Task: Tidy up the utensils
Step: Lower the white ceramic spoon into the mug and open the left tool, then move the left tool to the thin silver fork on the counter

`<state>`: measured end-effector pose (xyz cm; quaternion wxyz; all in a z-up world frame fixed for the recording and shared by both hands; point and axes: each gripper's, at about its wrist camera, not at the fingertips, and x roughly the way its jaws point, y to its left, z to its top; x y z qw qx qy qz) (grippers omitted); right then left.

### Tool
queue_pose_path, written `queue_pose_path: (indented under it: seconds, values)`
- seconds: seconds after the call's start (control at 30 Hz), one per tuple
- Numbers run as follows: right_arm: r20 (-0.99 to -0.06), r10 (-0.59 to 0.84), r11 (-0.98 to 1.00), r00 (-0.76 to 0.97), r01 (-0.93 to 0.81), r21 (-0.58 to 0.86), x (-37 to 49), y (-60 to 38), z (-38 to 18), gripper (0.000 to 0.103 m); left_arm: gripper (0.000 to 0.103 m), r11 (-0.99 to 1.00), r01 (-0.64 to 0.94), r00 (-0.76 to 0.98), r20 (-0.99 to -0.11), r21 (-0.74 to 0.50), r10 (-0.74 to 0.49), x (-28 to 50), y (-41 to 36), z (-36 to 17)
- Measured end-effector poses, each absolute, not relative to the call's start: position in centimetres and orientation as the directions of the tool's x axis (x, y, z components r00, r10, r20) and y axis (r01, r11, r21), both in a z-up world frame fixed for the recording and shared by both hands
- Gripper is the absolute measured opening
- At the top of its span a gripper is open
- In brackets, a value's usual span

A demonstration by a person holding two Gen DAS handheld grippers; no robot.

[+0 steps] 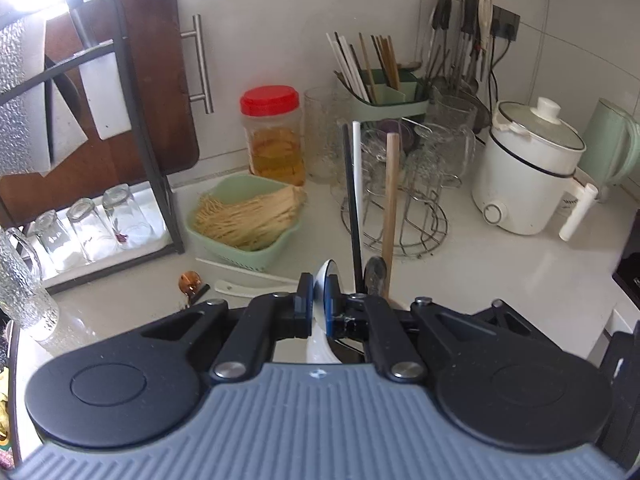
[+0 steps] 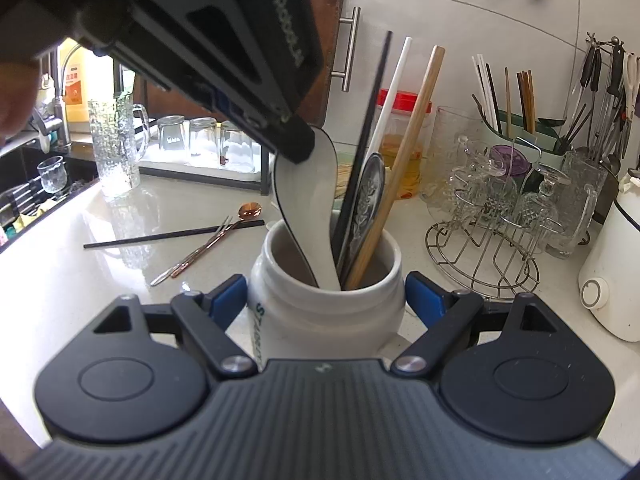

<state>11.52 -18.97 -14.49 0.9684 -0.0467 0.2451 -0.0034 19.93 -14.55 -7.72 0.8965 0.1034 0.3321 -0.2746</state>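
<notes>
Lying on the white counter (image 2: 80, 280) at the left of the right wrist view are a black chopstick (image 2: 172, 234), a slim fork (image 2: 192, 252) and a copper-coloured spoon (image 2: 249, 211), all loose and well apart from the mug. Coming in from the upper left, the left gripper (image 2: 296, 142) pinches the bowl end of a white ceramic spoon (image 2: 308, 200); its pads are pressed together on it, and the spoon's handle reaches down into the white mug (image 2: 324, 312). Inside that mug, right of the spoon, stand a black chopstick (image 2: 370, 140), a white chopstick (image 2: 390, 100), a patterned metal spoon (image 2: 370, 200) and a wooden chopstick (image 2: 404, 160), leaning toward the upper right. The right gripper (image 2: 326, 300) clamps the mug's body between its blue pads (image 2: 228, 300). Further right stands a wire rack of glassware (image 2: 484, 256).
</notes>
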Motion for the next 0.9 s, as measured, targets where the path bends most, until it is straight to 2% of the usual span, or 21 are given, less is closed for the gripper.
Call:
queue_pose_path:
  seconds: [0.47,0.73,0.9]
  values:
    - [-0.473,-0.026,0.995,0.881,-0.022,-0.095,11.5,-19.1,-14.5,0.088,0.009,0.829,0.552,0.552,-0.705,-0.09,-0.445,19.7,-14.3,-8.7]
    - [-0.47,-0.02,0.995,0.882,-0.031,-0.099,11.4,-19.1,-14.6,0.088,0.032,0.849,0.505,0.548,-0.703,-0.156,-0.454,19.9,-13.0,-8.4]
    - [-0.467,-0.014,0.994,0.884,-0.036,-0.098,11.4,-19.1,-14.7,0.088,0.032,0.862,0.473,0.583,-0.671,-0.179,-0.459,19.7,-11.2,-7.2]
